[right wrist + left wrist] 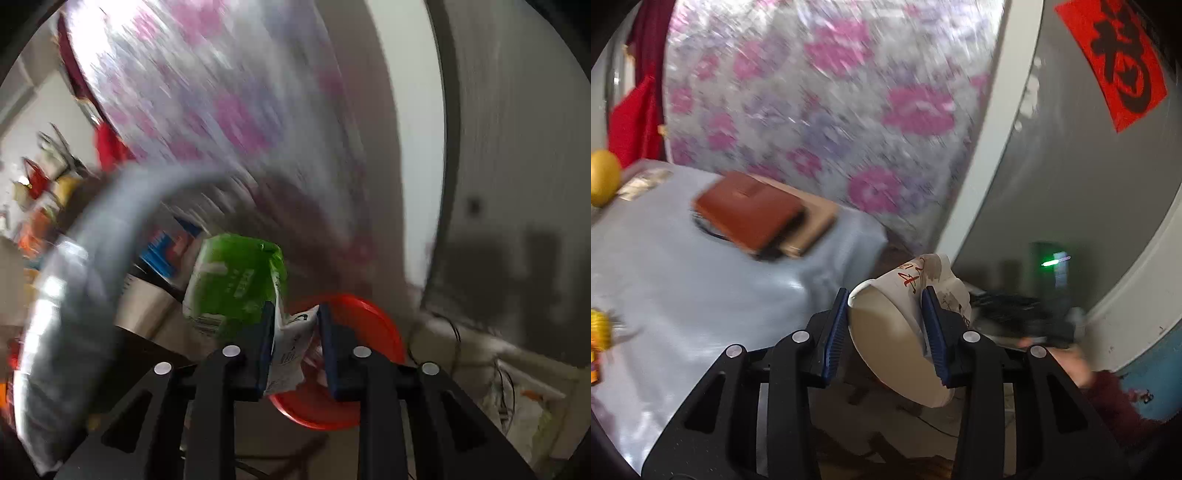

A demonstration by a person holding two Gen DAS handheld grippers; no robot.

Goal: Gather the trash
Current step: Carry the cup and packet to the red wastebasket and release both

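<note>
In the left wrist view my left gripper (886,291) is shut on a crushed white paper cup (894,332) with red characters, its open mouth turned toward the camera. It hangs past the corner of the table (701,295). In the right wrist view my right gripper (297,308) pinches the white end of a green and white packet (236,280), whose green part sticks out to the left. Right beneath it lies a round red bin (369,325), partly hidden by the fingers. The view is heavily blurred.
The table's blue-grey cloth carries a brown notebook (750,210) and a yellow fruit (602,177). A flowered plastic curtain (831,110) hangs behind, with a grey door (1052,166) to the right. A dark red sleeve (1108,391) shows at lower right. Cables (502,376) lie on the floor.
</note>
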